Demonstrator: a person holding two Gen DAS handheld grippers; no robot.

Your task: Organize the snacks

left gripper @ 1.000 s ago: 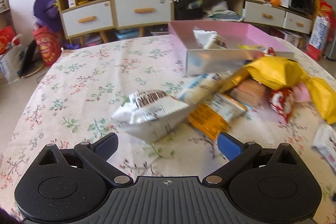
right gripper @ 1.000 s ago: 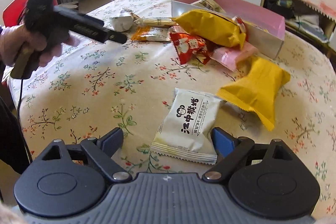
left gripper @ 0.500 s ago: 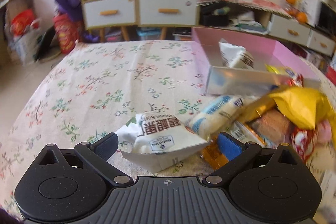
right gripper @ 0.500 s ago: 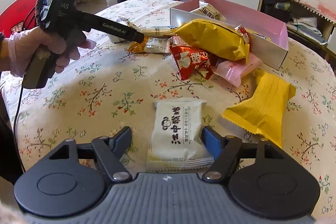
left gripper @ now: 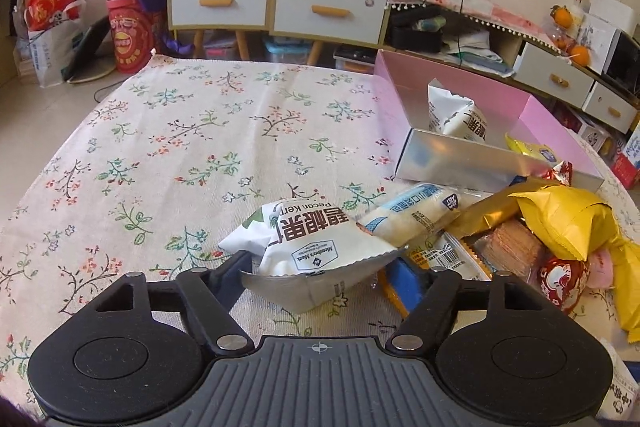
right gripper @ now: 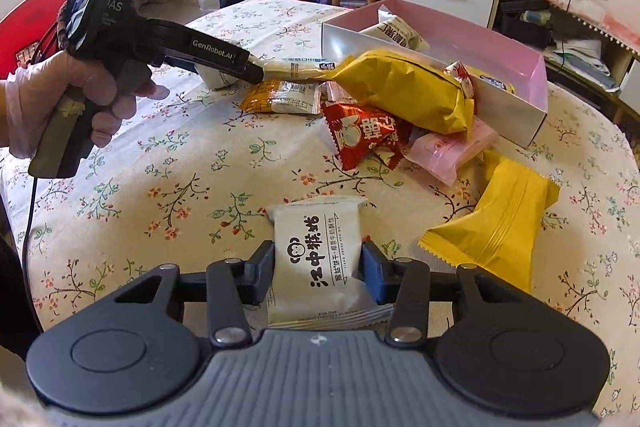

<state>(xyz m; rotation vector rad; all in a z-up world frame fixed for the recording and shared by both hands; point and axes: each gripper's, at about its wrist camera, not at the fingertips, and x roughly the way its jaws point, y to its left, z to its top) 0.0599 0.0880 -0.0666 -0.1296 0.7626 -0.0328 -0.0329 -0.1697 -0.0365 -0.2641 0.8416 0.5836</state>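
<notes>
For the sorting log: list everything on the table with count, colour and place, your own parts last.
box: one, pink inside, silver outside, far side.
boxed packet: one, white, inside the box.
pecan packet: one, white, in left gripper.
monkey-logo packet: one, white, in right gripper.
large bag: one, yellow, leaning on the box.
flat packet: one, yellow, right of pile.
red packet: one, red, mid-pile.
pink packet: one, pink, beside red packet.
orange packet: one, orange, pile's left.
left gripper: one, black, jaws just closed onto the pecan packet.
right gripper: one, black, jaws just closed onto the monkey-logo packet.
gloved hand: one, pale, holding left gripper.
</notes>
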